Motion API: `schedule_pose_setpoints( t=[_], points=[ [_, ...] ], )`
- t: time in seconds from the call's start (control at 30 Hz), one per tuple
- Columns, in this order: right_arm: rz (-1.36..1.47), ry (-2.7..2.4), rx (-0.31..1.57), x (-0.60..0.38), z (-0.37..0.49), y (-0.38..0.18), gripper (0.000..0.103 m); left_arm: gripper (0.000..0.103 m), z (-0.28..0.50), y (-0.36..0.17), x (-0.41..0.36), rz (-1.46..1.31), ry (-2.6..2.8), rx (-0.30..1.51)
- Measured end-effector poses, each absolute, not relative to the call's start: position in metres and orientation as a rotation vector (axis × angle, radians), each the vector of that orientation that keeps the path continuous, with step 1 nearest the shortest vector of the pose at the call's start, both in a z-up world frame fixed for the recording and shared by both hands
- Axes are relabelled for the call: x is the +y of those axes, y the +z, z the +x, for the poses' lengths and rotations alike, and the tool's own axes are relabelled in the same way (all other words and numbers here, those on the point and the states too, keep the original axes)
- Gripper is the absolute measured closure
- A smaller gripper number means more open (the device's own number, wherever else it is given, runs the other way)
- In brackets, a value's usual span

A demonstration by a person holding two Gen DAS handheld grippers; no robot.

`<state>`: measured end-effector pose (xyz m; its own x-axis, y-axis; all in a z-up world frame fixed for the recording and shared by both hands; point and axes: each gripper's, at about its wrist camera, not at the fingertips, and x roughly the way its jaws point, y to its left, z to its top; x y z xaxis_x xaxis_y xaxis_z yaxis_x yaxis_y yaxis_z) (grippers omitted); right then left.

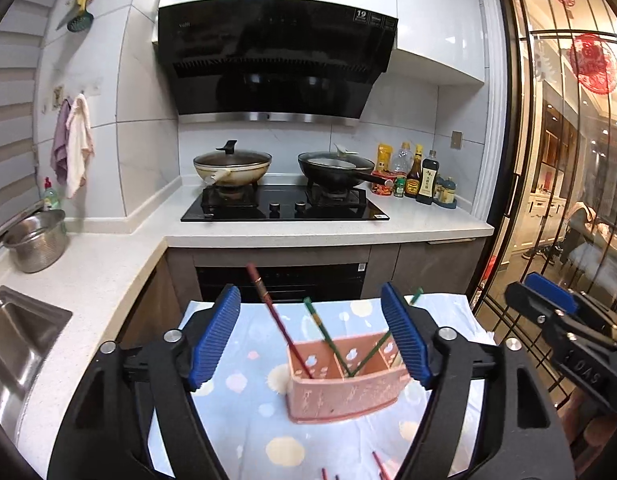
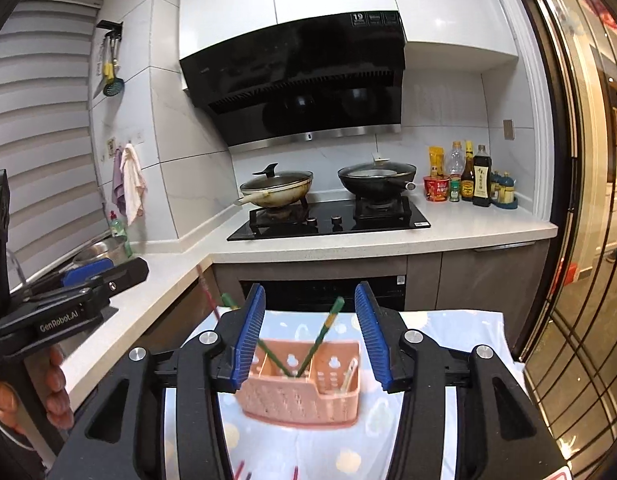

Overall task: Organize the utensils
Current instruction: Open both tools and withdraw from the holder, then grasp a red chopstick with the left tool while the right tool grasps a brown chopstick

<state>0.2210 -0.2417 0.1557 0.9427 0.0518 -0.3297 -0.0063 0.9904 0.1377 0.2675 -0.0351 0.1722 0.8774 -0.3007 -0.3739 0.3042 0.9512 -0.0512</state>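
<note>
Chopsticks (image 1: 328, 336) stand crossed in my pink caddy (image 1: 344, 384), which sits mid-cloth (image 1: 248, 380), toward its far edge. My left view alone shows the sink (image 1: 24, 340) and a red stick (image 1: 276, 316) leaning in the caddy's left cell; my right view alone shows a hand (image 2: 24, 400) and "GenRobot.AI" on the left gripper (image 1: 310, 344). Both it and the right gripper (image 2: 310, 344) are spread, pinching nothing, with the caddy beyond the pads. More sticks (image 1: 378, 466) lie at the cloth's near edge.
</note>
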Motion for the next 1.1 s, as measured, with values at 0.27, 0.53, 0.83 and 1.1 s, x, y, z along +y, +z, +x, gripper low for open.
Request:
schedule_pose_setpoints(
  t=[0.27, 0.53, 0.83, 1.1],
  points=[
    [0.105, -0.006, 0.413, -0.231, 0.116, 0.114, 0.050, 0.021, 0.175, 0.133, -0.012, 0.068, -0.322, 0.409],
    [0.127, -0.048, 0.571, -0.224, 0.040, 0.035, 0.050, 0.020, 0.116, 0.060, 0.004, 0.075, -0.307, 0.566],
    [0.133, -0.058, 0.727, -0.212, 0.003, -0.037, 0.050, 0.020, 0.080, -0.020, 0.017, 0.066, -0.284, 0.757],
    [0.124, -0.032, 0.786, -0.193, 0.003, -0.068, 0.050, 0.020, 0.065, -0.059, 0.018, 0.047, -0.293, 0.847]
  ],
)
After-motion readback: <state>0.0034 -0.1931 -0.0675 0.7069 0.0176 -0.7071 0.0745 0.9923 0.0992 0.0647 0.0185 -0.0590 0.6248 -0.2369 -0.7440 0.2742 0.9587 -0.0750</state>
